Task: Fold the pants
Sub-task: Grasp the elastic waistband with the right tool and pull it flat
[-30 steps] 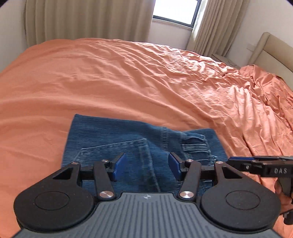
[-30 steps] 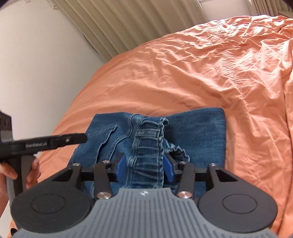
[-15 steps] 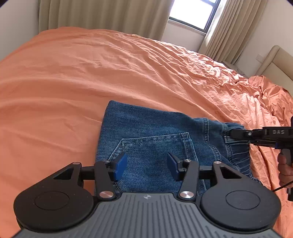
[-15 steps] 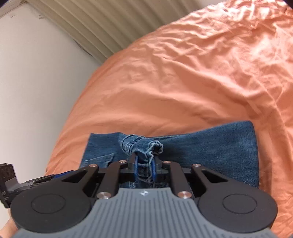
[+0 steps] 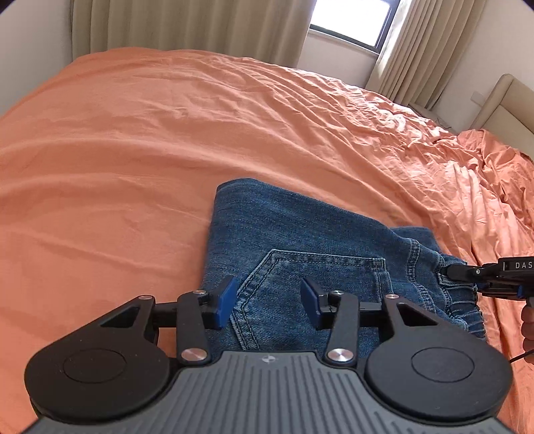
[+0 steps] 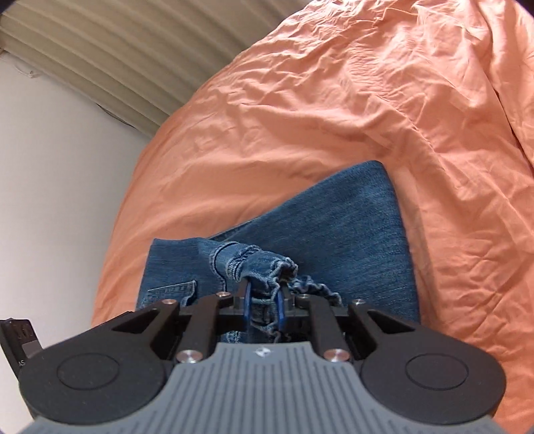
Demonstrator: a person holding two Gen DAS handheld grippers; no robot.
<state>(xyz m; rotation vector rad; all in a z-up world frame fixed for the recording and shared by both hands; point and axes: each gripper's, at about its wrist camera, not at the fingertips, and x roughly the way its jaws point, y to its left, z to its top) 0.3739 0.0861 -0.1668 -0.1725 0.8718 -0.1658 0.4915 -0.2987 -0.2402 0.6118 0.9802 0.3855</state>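
**Waistband pinched, final fold pending**

Pants (image 5: 300, 240) lie part-folded on orange bedsheet (image 5: 133, 133). Right gripper (image 6: 263, 300) is clamped on the bunched waistband (image 6: 260, 263); left gripper (image 5: 267, 300) hovers over the back pocket (image 5: 317, 283), fingers apart. Next, probably: carry waistband across, left pinning denim.

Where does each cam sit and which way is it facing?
Left wrist: on the left gripper, looking forward over the folded jeans and the orange bedspread toward the window; its open fingers show, and the right gripper enters from the right.
Right wrist: on the right gripper, looking down over the jeans toward the curtain; its fingers are shut on the waistband.
Shared: the jeans, the bedspread, the right gripper.
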